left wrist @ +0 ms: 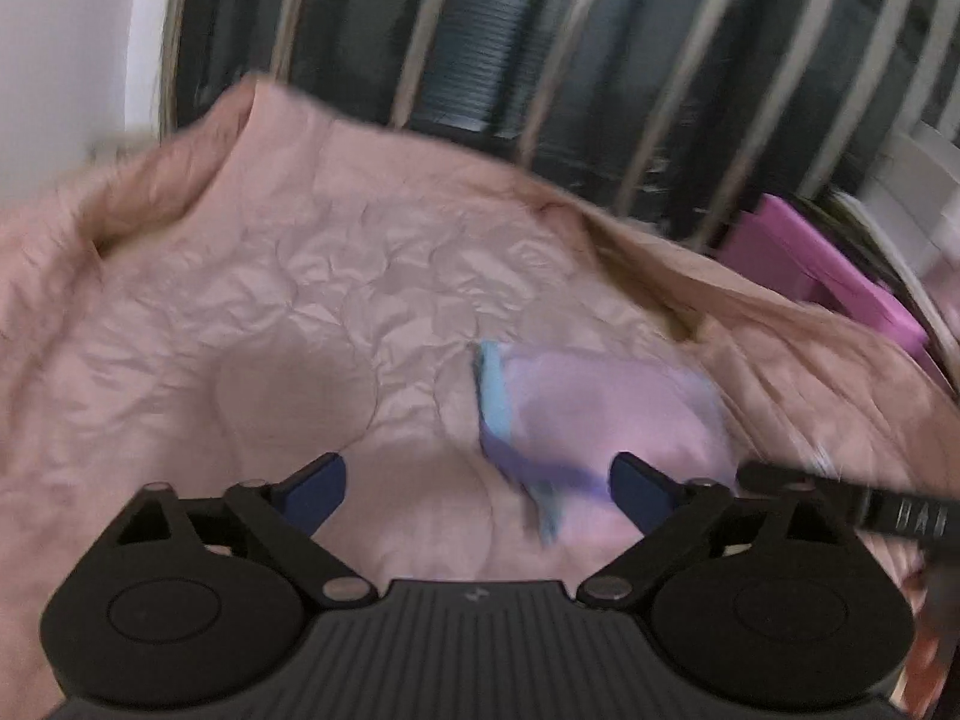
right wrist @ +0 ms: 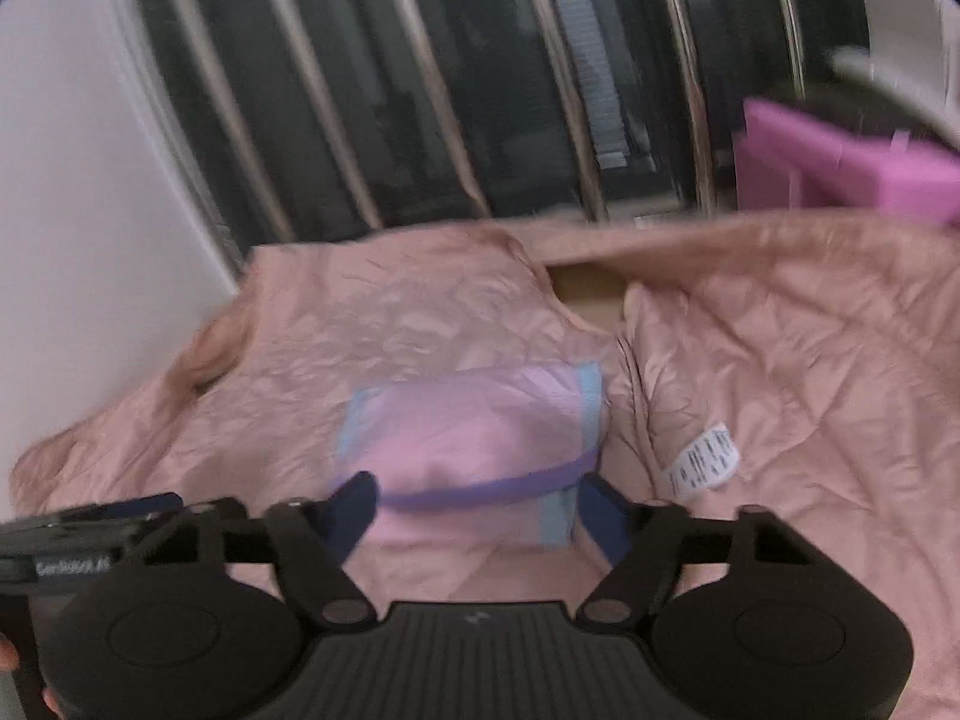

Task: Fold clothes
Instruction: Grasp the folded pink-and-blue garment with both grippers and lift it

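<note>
1. Folded pink garment (right wrist: 474,438) with light-blue edging and a purple band, lying flat on a crumpled pink quilt (right wrist: 780,360); in the right wrist view just past centre, toward 12 o'clock of the fingers.
2. Same garment (left wrist: 600,414) in the left wrist view, off toward 2 o'clock, blurred.
3. Right gripper (right wrist: 477,513): jaws spread wide, either side of the garment's near edge, gripping nothing; contact with the cloth impossible to tell.
4. Left gripper (left wrist: 480,489): jaws spread wide, empty, over bare quilt, right finger overlapping the garment's near corner.
5. White care label (right wrist: 702,459) on the quilt at 3 o'clock of the garment.
6. Magenta box (right wrist: 852,162) at 1 o'clock, beyond the quilt.
7. Dark striped curtain (right wrist: 456,78) at 12 o'clock, behind everything.
</note>
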Motion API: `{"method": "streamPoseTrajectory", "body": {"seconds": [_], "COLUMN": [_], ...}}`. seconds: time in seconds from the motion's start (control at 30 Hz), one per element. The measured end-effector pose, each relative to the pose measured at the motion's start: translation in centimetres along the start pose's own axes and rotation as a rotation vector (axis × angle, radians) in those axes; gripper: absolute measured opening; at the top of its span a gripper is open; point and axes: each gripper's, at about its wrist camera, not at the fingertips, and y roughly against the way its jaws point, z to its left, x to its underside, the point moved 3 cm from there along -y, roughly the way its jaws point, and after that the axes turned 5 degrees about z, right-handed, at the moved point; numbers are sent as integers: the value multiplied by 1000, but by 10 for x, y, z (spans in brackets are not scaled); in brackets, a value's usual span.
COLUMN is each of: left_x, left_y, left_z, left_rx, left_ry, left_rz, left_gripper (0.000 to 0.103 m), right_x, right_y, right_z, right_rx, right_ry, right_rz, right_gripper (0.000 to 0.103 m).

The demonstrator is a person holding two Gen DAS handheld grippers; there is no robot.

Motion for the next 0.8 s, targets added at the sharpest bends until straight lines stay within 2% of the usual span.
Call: {"method": "streamPoseTrajectory", "body": {"seconds": [0.1, 0.13, 0.17, 0.2, 0.23, 0.27, 0.4, 0.47, 0.6, 0.8], "left_x": [-11, -13, -15, -16, -17, -17, -16, -15, -15, -27], "left_y": [-28, -34, -41, -43, -45, -44, -11, 16, 96, 261], "left_z": [2, 2, 2, 1, 1, 3, 2, -3, -18, -29], "left_rx": [10, 17, 24, 38, 52, 94, 180, 213, 253, 347], "left_ry": [57, 68, 78, 87, 95, 134, 104, 84, 8, -22], "left_rz": [37, 43, 49, 54, 59, 56, -18, -64, -178, -412], "left_gripper": [75, 62, 45, 5, 1, 1, 1, 1, 0, 0], "right_x": [-7, -8, -9, -11, -12, -13, -16, -18, -21, -28], "right_y": [-39, -46, -51, -56, -61, -57, -26, 5, 72, 211], "right_z": [-19, -23, -26, -30, -33, -32, -18, -4, 25, 77], "right_rx": [28, 24, 17, 9, 2, -6, -43, -99, -203, -264], "right_ry": [-76, -94, -109, -124, -139, -138, -81, -55, -2, 105], "right_rz": [74, 72, 64, 57, 49, 18, -109, -158, -263, -477], "right_gripper": [52, 47, 39, 32, 10, 5, 3, 3, 3, 3]}}
